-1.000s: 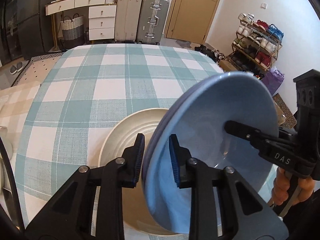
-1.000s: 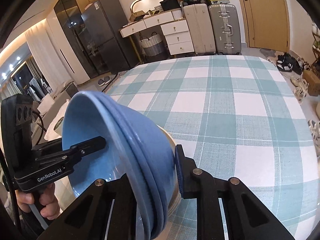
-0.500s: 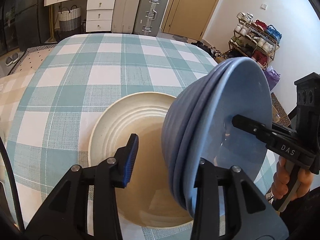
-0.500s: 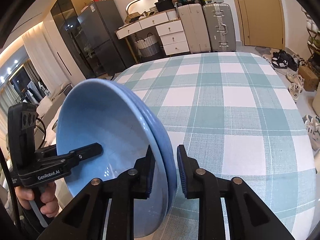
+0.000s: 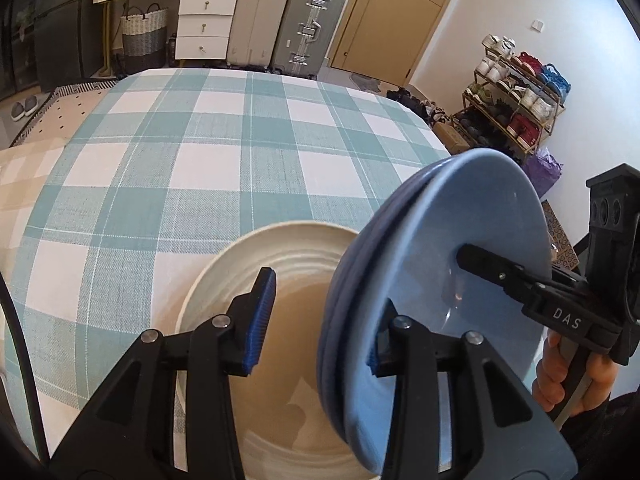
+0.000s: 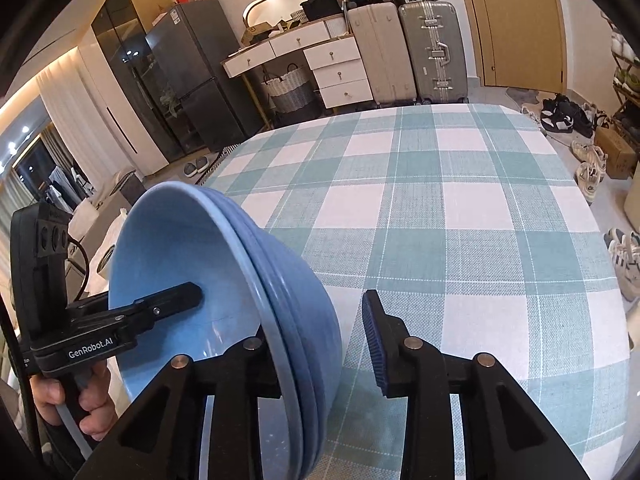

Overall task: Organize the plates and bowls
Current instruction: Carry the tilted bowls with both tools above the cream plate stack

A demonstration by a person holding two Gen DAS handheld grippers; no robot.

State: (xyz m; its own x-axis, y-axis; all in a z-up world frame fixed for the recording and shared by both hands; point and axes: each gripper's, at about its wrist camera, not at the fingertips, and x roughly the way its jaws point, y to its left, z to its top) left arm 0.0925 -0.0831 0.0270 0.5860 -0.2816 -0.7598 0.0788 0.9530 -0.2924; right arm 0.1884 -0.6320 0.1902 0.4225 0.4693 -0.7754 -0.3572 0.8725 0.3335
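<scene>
Straddling the rim of the tilted blue bowls [image 5: 432,280], the left claw [image 5: 316,320] stands with its jaws apart: one blue pad hangs clear over the cream plate [image 5: 280,300], the other lies on the inner face of the top bowl, so it does not pinch them. The right claw [image 6: 320,344] straddles the opposite rim and its jaws are opening, with the bowls between them; its right pad stands well clear of the outer wall, and its left finger is inside the bowl. The bowls [image 6: 224,280] are a nested stack tipped steeply on edge, their hollow facing the right claw's side, above the near part of the plate. The plate lies flat on the table [image 5: 200,152], near its front edge, on a teal-and-white check cloth. A hand [image 5: 568,376] grips the right tool's handle, and another hand [image 6: 76,396] grips the left one. Beyond the table stand suitcases [image 5: 280,20], white drawers [image 5: 204,20], a woven basket [image 5: 142,28], a wooden door [image 5: 400,12] and a shoe rack [image 5: 516,92].
</scene>
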